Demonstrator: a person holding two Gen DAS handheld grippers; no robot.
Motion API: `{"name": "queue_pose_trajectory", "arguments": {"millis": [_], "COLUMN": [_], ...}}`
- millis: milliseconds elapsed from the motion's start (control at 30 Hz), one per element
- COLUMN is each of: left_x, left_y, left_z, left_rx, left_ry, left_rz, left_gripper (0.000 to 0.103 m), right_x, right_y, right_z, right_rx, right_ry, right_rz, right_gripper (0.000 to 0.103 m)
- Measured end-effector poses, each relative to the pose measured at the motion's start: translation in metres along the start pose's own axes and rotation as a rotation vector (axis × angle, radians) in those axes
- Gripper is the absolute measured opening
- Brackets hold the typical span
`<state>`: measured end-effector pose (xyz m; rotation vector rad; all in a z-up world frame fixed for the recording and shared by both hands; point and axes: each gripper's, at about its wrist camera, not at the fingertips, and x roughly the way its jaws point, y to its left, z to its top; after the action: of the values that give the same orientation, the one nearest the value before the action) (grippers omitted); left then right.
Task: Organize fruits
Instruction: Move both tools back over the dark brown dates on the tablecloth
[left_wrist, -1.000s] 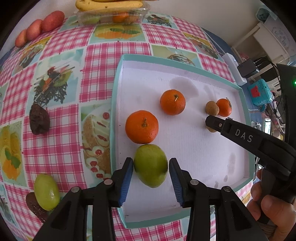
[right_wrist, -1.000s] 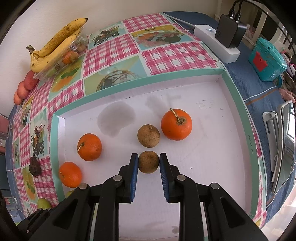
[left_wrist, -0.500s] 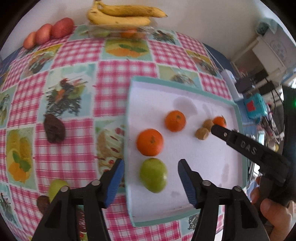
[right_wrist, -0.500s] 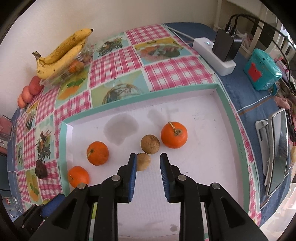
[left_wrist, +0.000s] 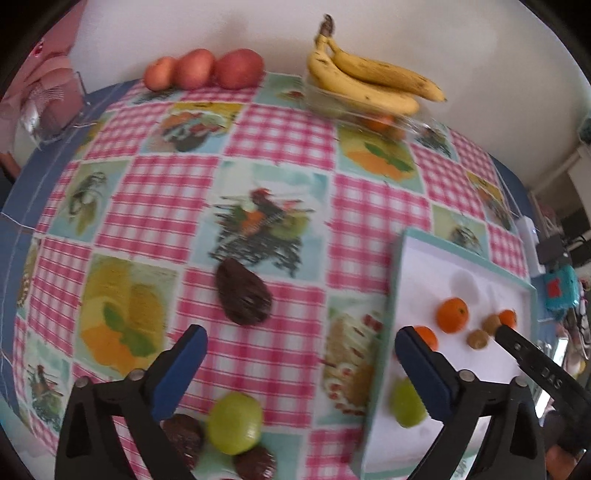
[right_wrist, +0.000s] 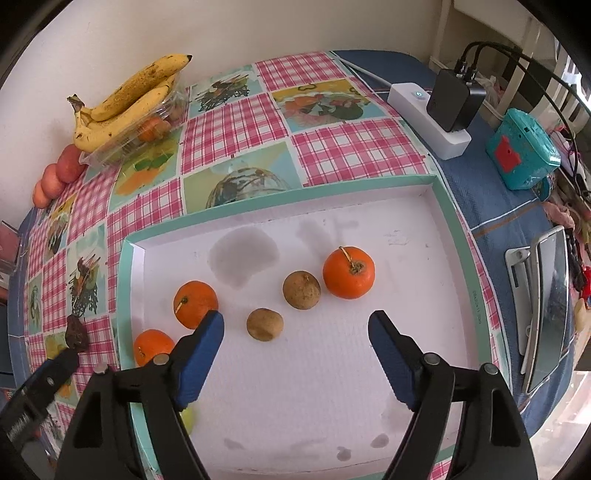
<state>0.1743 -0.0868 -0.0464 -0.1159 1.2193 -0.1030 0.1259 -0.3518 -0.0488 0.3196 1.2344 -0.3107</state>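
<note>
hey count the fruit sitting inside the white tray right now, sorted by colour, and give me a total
Orange: 3
Brown: 2
Green: 1
Total: 6 in the tray

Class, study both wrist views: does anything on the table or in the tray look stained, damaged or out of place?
Yes. The white tray has a grey blotch on its floor behind the oranges, and smaller marks near its front edge. The bananas are brown-speckled. Nothing looks spilled or tipped.

The left view is motion-blurred; a green fruit (right_wrist: 189, 421) hides behind the right claw's finger.
</note>
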Motion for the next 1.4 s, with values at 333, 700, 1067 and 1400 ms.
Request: {"name": "queue_pose_trajectory", "arguments": {"millis": [333,700,1067,1400], "left_x": [-0.021,-0.046,-0.059,-0.050], "left_y": [0.042,0.094,0.135,0.175], "left_z": [0.019,0.028,0.029,0.027], "left_rx": [-0.051,-0.143,-0.176,-0.255], "left_ry": [-0.131,-0.237,-0.237,-0.196], "left_rz": [0.078,0.063,0.134,0.155], "left_gripper": [0.103,0.103,0.103,0.103], "right_x": [-0.005,-0.013,-0.019,-0.005], "right_y": [0.003,0.042,0.112,0.189], "right_z": [0.000,-0.001,-0.011,-0.027], "right_rx": [0.007,-0.011,-0.123,-0.274], "right_ry": [-0.041,-0.058,-0.063,-0.036], "right_rz": [0.024,0.094,0.174,0.241], "right_gripper": [0.087,0.091,0.091,0.091]}}
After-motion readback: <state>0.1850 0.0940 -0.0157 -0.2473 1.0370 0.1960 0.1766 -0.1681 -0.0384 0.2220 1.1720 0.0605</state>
